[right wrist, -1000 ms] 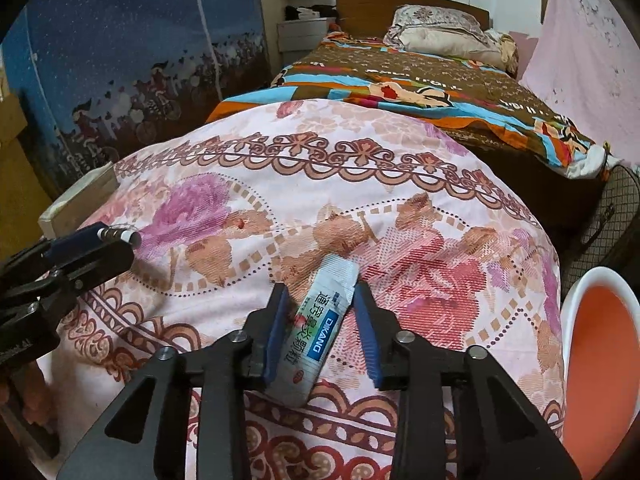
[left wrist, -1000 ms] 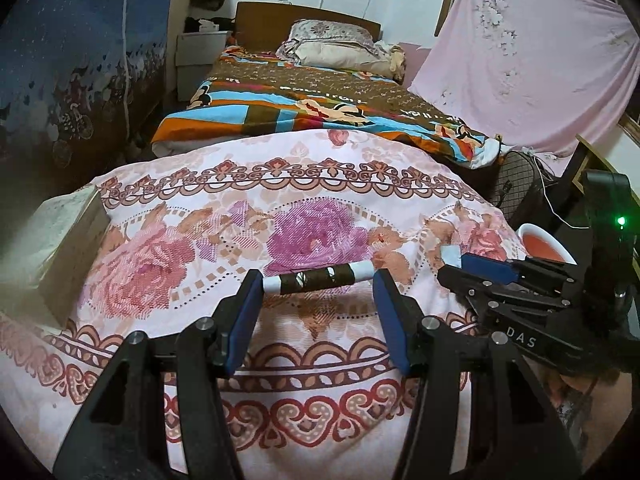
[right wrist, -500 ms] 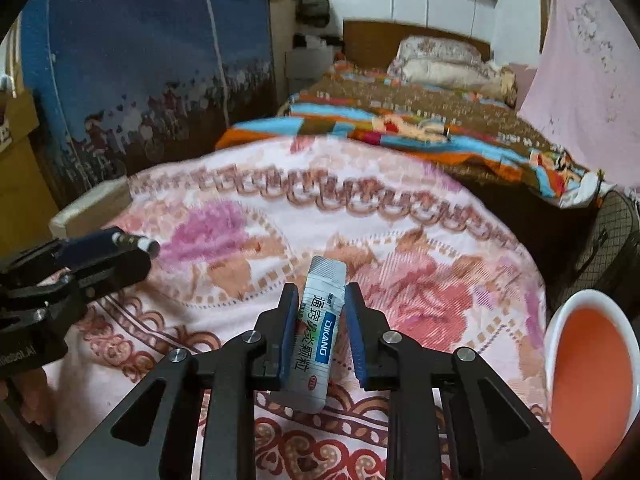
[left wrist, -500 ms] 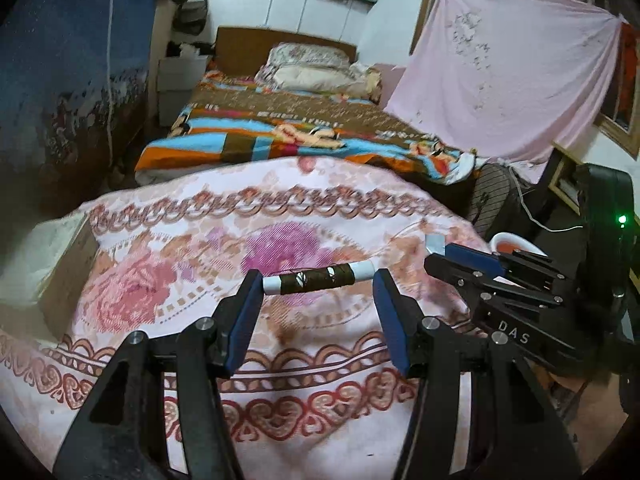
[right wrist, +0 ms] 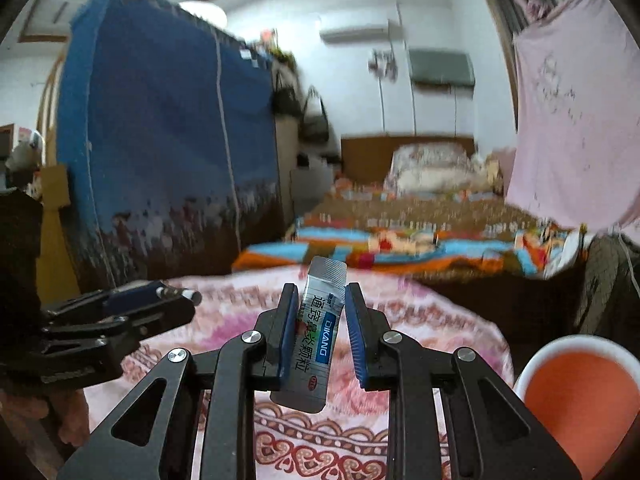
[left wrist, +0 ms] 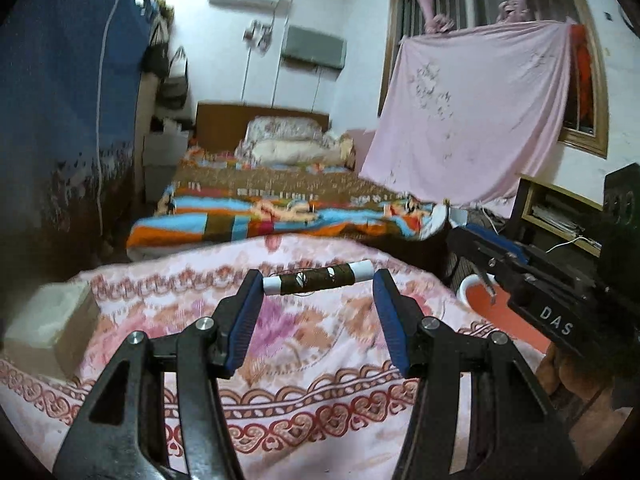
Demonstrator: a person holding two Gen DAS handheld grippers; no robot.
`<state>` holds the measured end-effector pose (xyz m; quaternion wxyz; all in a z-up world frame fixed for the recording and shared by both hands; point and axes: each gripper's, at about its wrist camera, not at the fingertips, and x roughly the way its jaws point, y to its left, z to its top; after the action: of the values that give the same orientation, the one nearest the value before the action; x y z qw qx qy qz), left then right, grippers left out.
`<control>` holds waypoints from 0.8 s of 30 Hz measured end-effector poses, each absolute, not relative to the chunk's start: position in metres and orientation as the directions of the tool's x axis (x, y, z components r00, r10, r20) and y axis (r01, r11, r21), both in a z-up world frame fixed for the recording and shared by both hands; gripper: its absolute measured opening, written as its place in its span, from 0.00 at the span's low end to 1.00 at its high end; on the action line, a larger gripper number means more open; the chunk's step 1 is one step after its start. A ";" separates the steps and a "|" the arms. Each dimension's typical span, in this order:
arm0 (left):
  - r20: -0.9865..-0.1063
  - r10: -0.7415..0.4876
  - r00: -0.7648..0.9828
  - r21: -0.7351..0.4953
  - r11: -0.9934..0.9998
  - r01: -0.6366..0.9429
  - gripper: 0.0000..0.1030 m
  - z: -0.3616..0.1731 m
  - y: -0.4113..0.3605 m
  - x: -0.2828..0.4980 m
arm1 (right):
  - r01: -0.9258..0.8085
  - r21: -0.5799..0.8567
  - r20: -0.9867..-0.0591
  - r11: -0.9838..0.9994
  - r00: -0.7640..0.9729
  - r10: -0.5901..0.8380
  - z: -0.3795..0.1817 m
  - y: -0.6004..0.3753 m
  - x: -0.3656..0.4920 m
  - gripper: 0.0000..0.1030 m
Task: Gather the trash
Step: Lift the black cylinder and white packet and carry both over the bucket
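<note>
Both pieces of trash are off the floral-covered bed (left wrist: 320, 380) and held, so what is left, as I judge it, is carrying them to the orange-lined bin (right wrist: 576, 392) low to the right of the right gripper (right wrist: 318, 320). The left gripper (left wrist: 318, 280), jaws about half apart, clamps a thread spool (left wrist: 318, 278) crosswise at its tips; the right gripper, jaws nearly together, pinches a silver medicine sachet (right wrist: 316, 336) standing upright between its pads. Both grippers point forward, tilted slightly down, side by side above the bed.
</note>
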<state>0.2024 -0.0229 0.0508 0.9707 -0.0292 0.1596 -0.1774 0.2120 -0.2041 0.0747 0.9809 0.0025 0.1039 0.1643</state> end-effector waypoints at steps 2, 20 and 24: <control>-0.257 -0.345 0.903 -0.080 0.938 0.336 0.39 0.055 -0.027 0.194 | -0.316 0.020 -0.139 0.948 0.939 0.316 0.080 -0.206 0.202 0.21; -0.074 -0.389 0.918 0.095 0.914 0.395 0.39 0.075 -0.088 0.155 | -0.154 0.018 0.063 0.988 0.986 0.153 0.104 -0.261 0.162 0.21; -0.079 -0.422 0.903 0.096 0.899 0.428 0.39 0.081 -0.102 0.156 | -0.103 0.042 0.071 0.994 0.992 0.100 0.108 -0.286 0.159 0.22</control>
<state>0.1564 -0.1025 0.0806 0.9740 0.0554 0.0279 -0.2180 0.1592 -0.2864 0.1078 0.9979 0.0229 -0.0347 0.0507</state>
